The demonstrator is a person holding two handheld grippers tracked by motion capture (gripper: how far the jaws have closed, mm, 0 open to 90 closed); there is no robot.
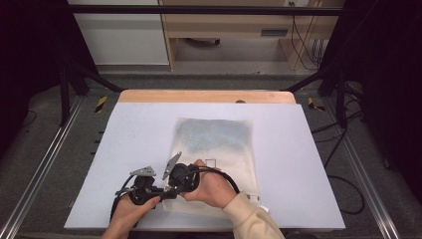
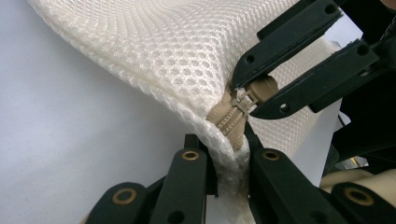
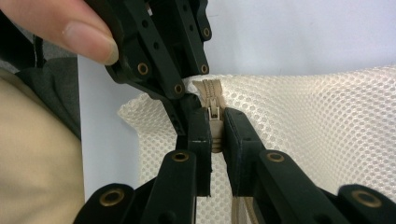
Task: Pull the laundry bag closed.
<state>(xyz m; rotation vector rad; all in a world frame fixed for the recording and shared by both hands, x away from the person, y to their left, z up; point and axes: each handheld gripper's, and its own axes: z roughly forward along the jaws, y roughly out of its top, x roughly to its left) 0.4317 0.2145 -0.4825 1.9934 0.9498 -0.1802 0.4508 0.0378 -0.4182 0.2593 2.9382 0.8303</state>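
Note:
A cream mesh bag (image 1: 219,149) lies flat on the pale table, and something bluish (image 1: 211,137) shows through its far half. At the bag's near left corner, my left gripper (image 2: 226,145) is shut on the mesh edge (image 2: 163,46) just beside the tan zipper's end (image 2: 231,122). My right gripper (image 3: 215,128) is shut on the zipper pull (image 3: 215,114), its jaws pinching the small tab. In the left gripper view the right gripper comes in from the upper right, closed on the pull (image 2: 246,99). From above, both grippers (image 1: 161,191) (image 1: 174,188) meet at that corner.
The white table top (image 1: 134,129) has a wooden strip (image 1: 199,95) along its far edge. A black frame post (image 1: 64,94) and metal rails flank the table. A small white tag (image 1: 256,199) lies by the bag's near right corner, beside a cream sleeve (image 1: 249,216).

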